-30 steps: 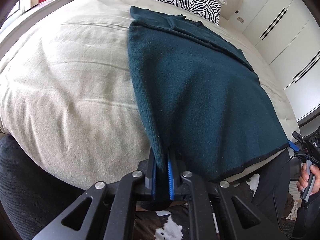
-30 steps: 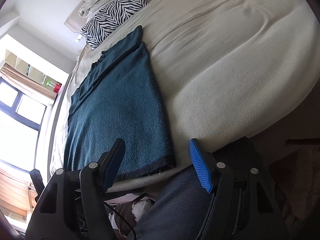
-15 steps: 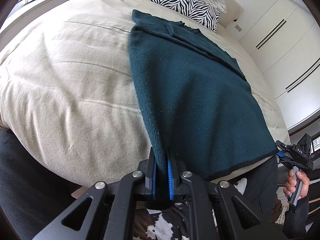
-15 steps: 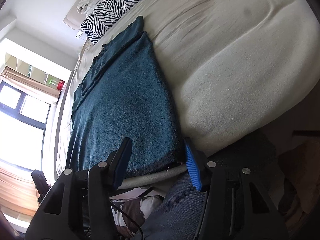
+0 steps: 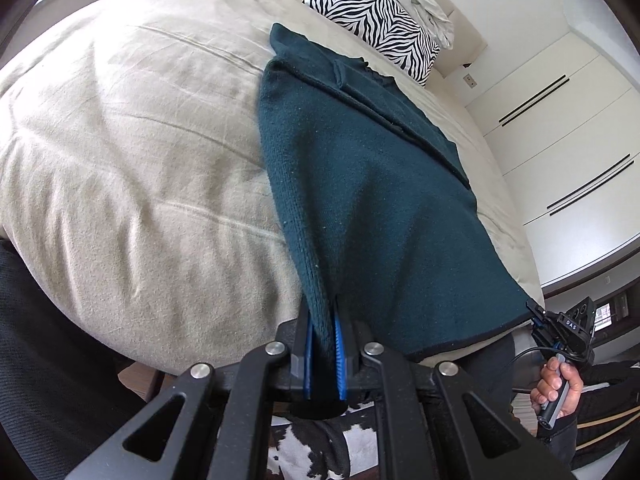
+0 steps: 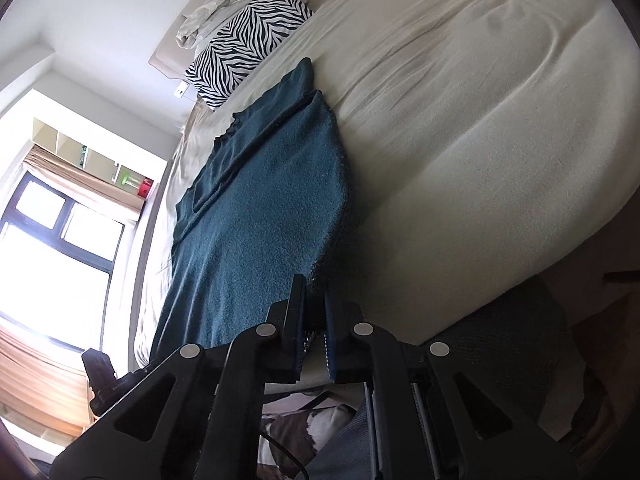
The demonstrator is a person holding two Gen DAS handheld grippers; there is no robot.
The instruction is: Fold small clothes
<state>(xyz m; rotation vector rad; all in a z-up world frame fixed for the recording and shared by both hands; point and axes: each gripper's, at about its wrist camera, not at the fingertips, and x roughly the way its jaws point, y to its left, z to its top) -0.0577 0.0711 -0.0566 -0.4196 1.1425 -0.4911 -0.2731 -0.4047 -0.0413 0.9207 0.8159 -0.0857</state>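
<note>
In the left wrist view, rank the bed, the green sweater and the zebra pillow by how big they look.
1. Bed, largest.
2. Green sweater, held at its near hem by the left gripper.
3. Zebra pillow, smallest, though it lies farthest from the camera, which shrinks it.

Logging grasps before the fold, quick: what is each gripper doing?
Left gripper: shut on the sweater hem.
Right gripper: shut on the sweater's other hem corner.
</note>
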